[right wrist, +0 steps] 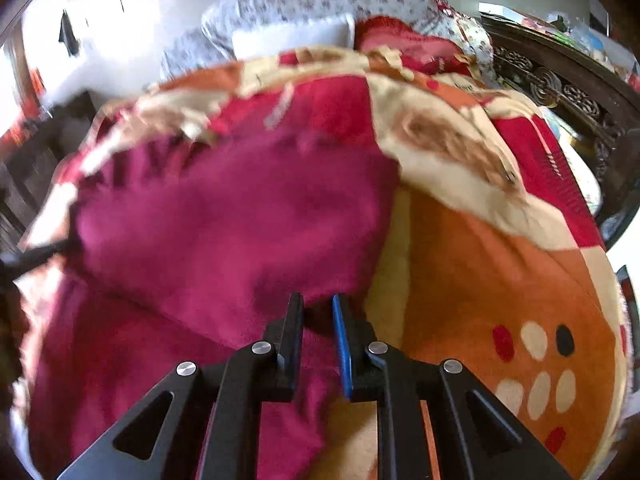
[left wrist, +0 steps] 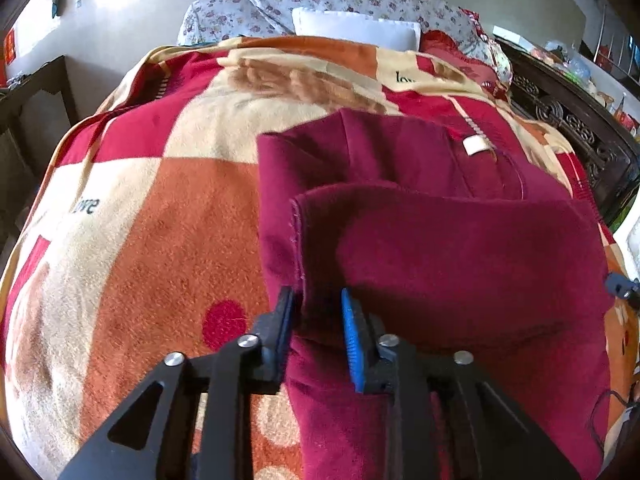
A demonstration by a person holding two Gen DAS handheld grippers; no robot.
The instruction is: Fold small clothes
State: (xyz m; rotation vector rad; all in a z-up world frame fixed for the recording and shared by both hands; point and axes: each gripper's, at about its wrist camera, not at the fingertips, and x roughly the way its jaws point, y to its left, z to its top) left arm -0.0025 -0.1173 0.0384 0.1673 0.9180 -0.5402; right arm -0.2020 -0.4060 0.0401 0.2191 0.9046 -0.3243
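On the left wrist view, I see the left gripper (left wrist: 316,300) low over the near left edge of the maroon garment (left wrist: 420,248), which lies on the patterned blanket (left wrist: 152,248) with one flap already doubled over. A hem fold sits between the jaws; the left pad seems to touch it, but the blue pad (left wrist: 352,328) on the other side shows a sliver of gap, so I judge the grip slack, not clenched. A white label (left wrist: 474,146) shows near the far edge.

On the right wrist view, the picture is smeared by motion. The right gripper (right wrist: 318,300) has its jaws narrowed on the garment's near right corner (right wrist: 224,232), cloth bunched between them; I read this as a pinch on the fabric.

Risk, as I judge it: with one side pinched and the other loose, any lift pulls the cloth askew and the doubled flap slides open. A shallow pinch could also catch the blanket's fleece beneath.
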